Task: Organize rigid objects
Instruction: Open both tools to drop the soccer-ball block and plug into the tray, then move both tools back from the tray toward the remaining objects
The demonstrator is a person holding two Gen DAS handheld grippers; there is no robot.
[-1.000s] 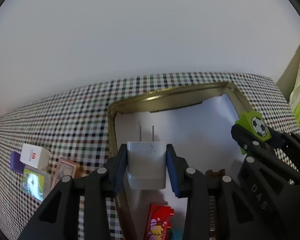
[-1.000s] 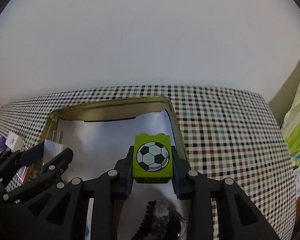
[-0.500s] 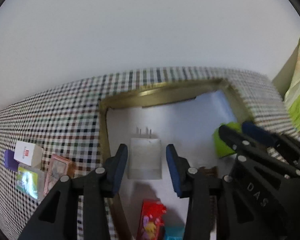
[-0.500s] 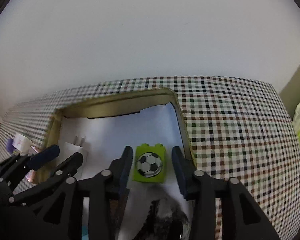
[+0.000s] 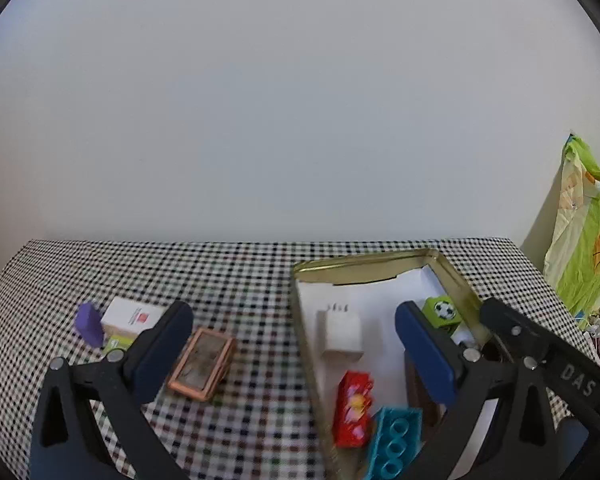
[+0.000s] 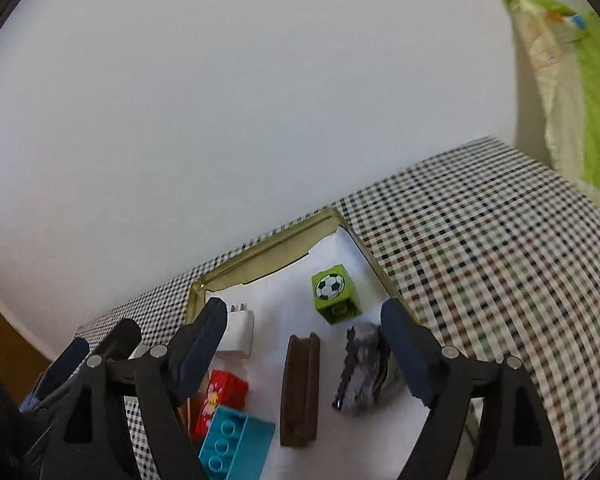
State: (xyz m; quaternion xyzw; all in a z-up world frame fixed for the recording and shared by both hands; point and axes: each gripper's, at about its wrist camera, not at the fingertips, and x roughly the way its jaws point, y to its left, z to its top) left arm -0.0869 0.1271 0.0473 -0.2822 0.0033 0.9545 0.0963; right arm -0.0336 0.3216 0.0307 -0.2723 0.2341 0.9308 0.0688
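A gold tin tray (image 5: pixel 364 261) (image 6: pixel 260 249) lined with white paper sits on the checked cloth. Inside lie a white plug adapter (image 5: pixel 341 334) (image 6: pixel 240 330), a green football brick (image 5: pixel 442 311) (image 6: pixel 335 293), a red brick (image 5: pixel 353 408) (image 6: pixel 220 398), a teal brick (image 5: pixel 394 442) (image 6: pixel 236 442), a brown block (image 6: pixel 300 388) and a grey crumpled piece (image 6: pixel 364 372). My left gripper (image 5: pixel 294 350) hangs above the tray's left wall, its jaws opening wide and holding nothing. My right gripper (image 6: pixel 304 344) is over the tray, its jaws opening too, with nothing between them.
Left of the tray on the cloth lie a copper-framed flat box (image 5: pixel 202 364), a white carton (image 5: pixel 134 318), a purple block (image 5: pixel 88 324) and a green packet (image 5: pixel 116 344). A green patterned bag (image 5: pixel 588 232) (image 6: pixel 572 80) stands at the right. A white wall rises behind the table.
Both grippers let go: the white adapter and the green football brick now lie in the tray. Both jaws spread wide and pulled back and up, the right one rolling.
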